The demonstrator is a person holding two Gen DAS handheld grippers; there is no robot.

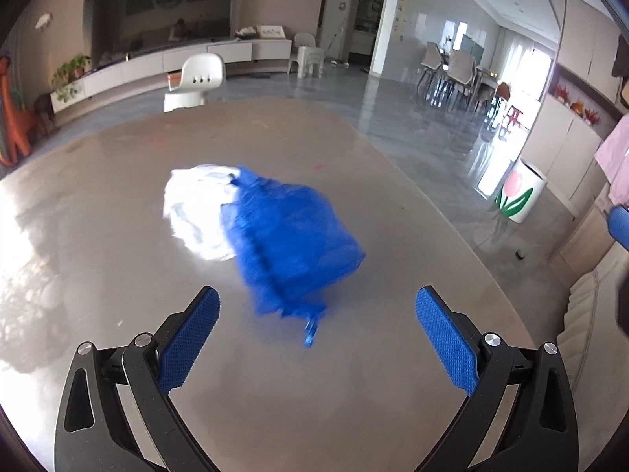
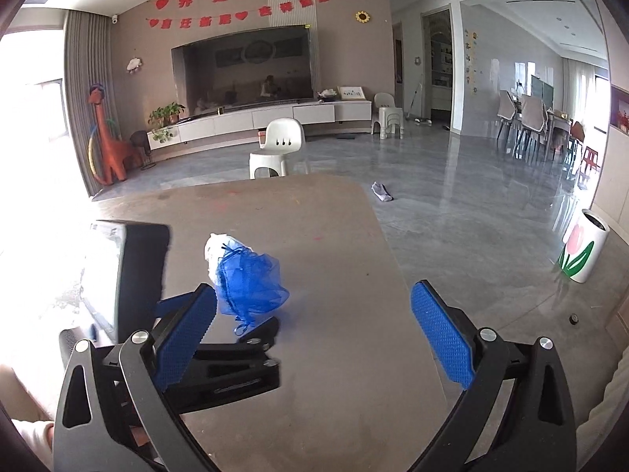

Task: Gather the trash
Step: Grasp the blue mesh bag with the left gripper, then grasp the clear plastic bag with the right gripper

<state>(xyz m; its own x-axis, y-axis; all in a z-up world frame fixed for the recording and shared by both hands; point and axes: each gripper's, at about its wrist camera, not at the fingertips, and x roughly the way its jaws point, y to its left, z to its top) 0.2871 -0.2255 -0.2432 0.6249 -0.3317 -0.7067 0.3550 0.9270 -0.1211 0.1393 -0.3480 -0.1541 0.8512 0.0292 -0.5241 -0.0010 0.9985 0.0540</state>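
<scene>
Table (image 1: pixel 393 354) — blue bag (image 1: pixel 291 236) ahead of wide-spread left tool (image 1: pixel 317 310).

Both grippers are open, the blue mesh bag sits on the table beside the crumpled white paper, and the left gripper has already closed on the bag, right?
Not quite. The left gripper is open too, and empty: in the left wrist view its jaws stand wide apart, short of the blue mesh bag. The rest holds: the right gripper is open, and the bag sits on the grey table against the crumpled white paper.
</scene>
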